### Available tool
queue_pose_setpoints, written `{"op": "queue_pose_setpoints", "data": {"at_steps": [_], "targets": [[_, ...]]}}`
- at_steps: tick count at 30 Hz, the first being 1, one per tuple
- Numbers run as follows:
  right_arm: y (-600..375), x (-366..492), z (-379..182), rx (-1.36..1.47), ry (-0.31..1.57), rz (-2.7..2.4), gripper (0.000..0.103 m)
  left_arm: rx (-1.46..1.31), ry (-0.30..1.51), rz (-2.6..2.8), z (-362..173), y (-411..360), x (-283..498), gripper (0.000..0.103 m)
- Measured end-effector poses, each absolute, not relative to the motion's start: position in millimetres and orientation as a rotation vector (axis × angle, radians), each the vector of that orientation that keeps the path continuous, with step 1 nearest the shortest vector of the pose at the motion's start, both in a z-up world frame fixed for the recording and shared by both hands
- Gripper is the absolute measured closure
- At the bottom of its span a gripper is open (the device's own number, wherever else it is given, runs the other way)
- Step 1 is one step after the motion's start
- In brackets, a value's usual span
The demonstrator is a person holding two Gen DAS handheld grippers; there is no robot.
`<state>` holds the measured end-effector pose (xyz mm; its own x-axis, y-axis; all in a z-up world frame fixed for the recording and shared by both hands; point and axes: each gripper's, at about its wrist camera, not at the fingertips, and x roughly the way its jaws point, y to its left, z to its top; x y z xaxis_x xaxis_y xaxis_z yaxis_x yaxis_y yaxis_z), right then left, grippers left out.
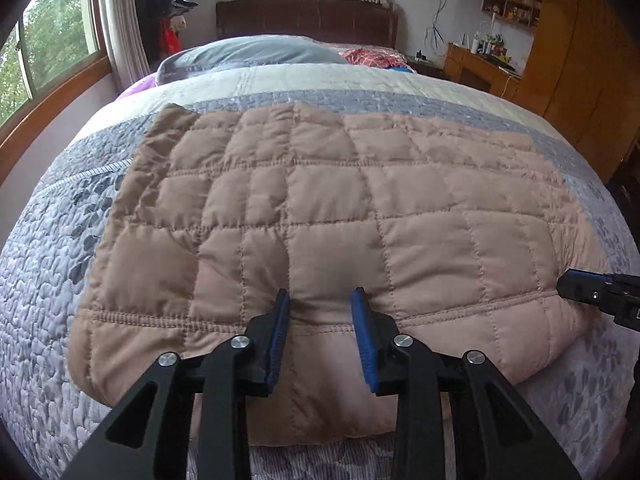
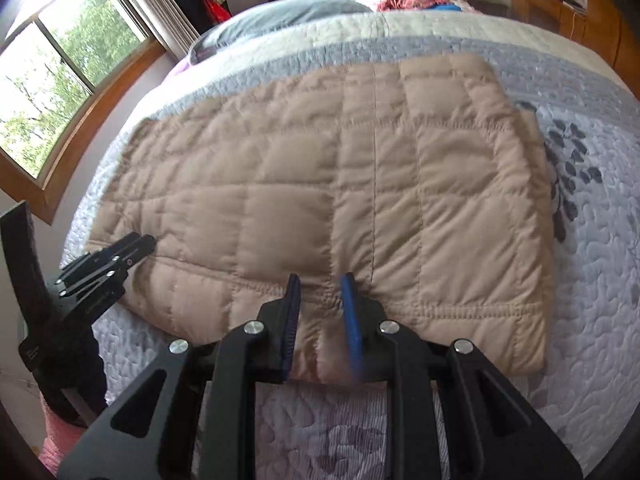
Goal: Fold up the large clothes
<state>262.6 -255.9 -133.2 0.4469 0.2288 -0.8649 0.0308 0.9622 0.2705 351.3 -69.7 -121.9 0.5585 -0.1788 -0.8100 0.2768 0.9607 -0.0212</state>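
A tan quilted garment (image 1: 320, 216) lies folded flat as a wide rectangle on the bed; it also fills the right wrist view (image 2: 320, 184). My left gripper (image 1: 322, 298) is open, its blue pads pressing down on the garment's near edge, fabric bunched between them. My right gripper (image 2: 320, 284) is open in the same way on the near edge further right. The right gripper also shows at the right edge of the left wrist view (image 1: 592, 288). The left gripper shows at the left of the right wrist view (image 2: 116, 260).
The bed has a grey and white quilted cover (image 1: 48, 280). A blue-grey pillow (image 1: 256, 54) and red cloth (image 1: 372, 58) lie at the far end by the dark headboard (image 1: 308, 16). Windows (image 1: 44, 40) stand left, wooden cabinets (image 1: 568, 52) right.
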Motion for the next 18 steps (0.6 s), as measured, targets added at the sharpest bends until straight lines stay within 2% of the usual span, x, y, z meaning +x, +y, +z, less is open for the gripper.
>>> {"op": "queue_pose_setpoints", "data": {"at_steps": [7, 18], "targets": [[-252, 268, -156, 0.255, 1.094, 0.108, 0.083, 0.119, 0.914, -0.273, -135, -69, 345, 0.07], [-260, 275, -100, 0.259, 1.012, 0.121, 0.078, 0.061, 0.872, -0.311, -88, -88, 360, 0.071]]}}
